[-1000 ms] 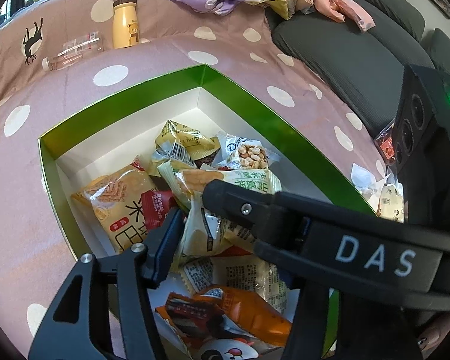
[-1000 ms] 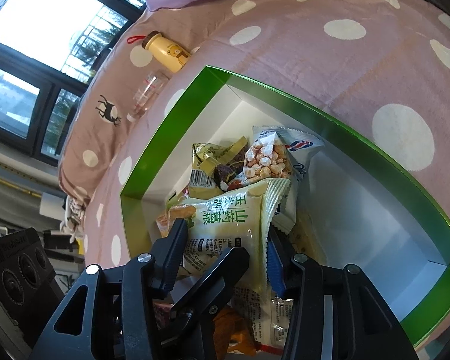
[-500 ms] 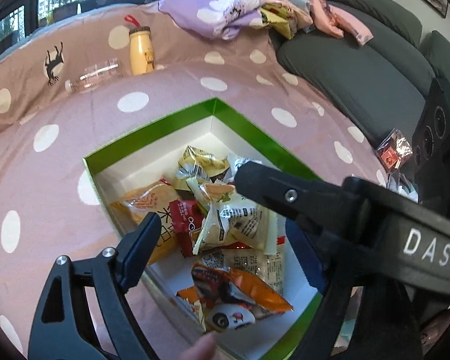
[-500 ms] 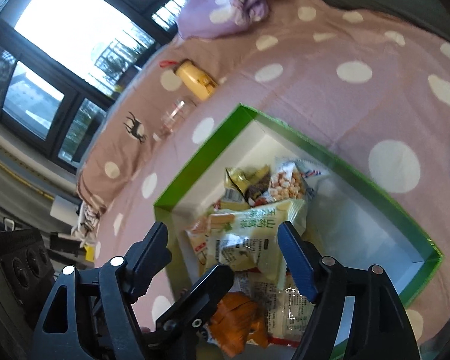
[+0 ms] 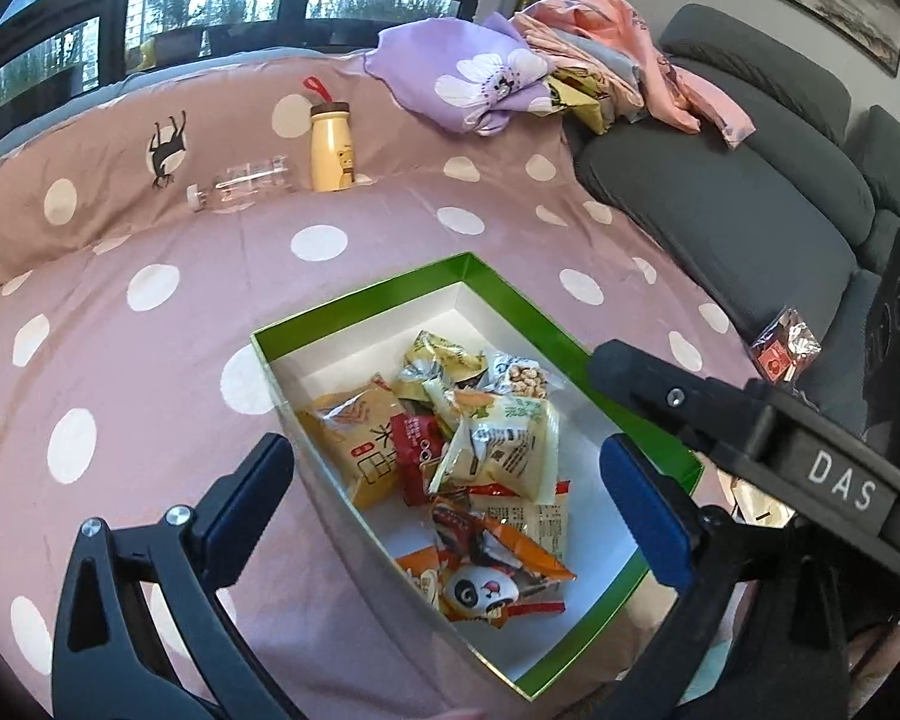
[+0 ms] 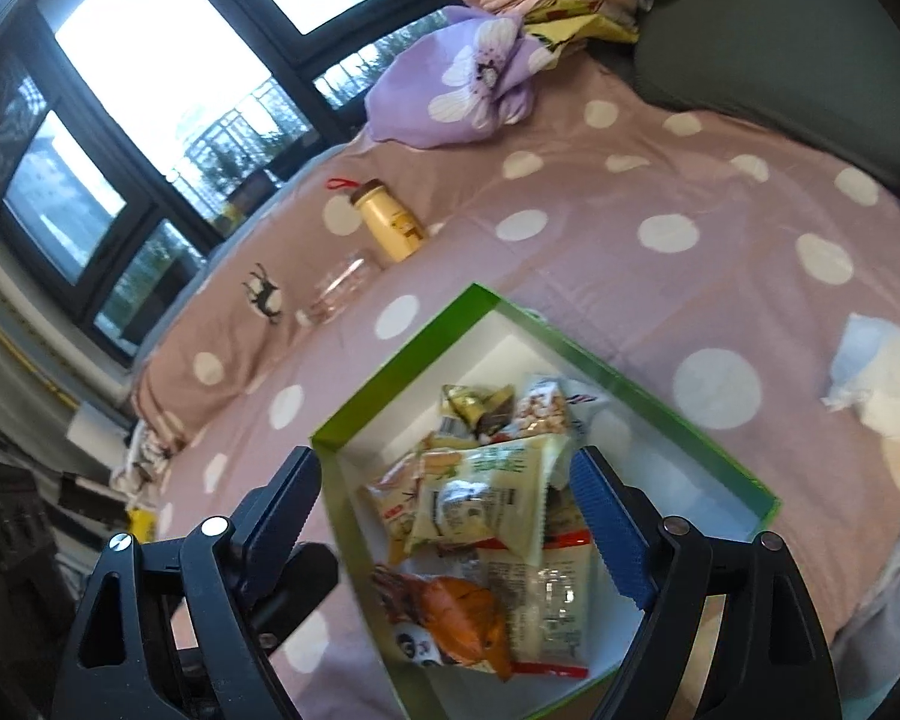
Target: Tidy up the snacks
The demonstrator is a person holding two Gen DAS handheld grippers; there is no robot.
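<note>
The left gripper [image 5: 444,480] hangs above the box [image 5: 354,306], its jaws just spread wide with nothing between them; the snacks [image 5: 450,450] lie loose in the box's near half, below the blue pads. The right gripper [image 6: 444,510] is likewise released over the same pile, its jaws also just opened, the pale green pack [image 6: 486,492] lying on top of the heap and not pinched.

Risks, as I judge them: the pile is slippery film stacked unevenly, so the next pack dropped on top may slide toward the empty far corner or over the low rim. The two grippers work close together (the right one's arm crosses the left view), and a careless reach could knock one against the other or nudge the box across the soft sheet [image 5: 150,360].

The left view alone shows a red packet [image 5: 786,348] on the grey sofa [image 5: 720,210] at far right, probably not yet sorted. The right view alone shows a white crumpled wrapper [image 6: 870,378] on the sheet to the box's right. Both show the yellow bottle [image 5: 331,147] and clear bottle [image 5: 240,186] far off.
</note>
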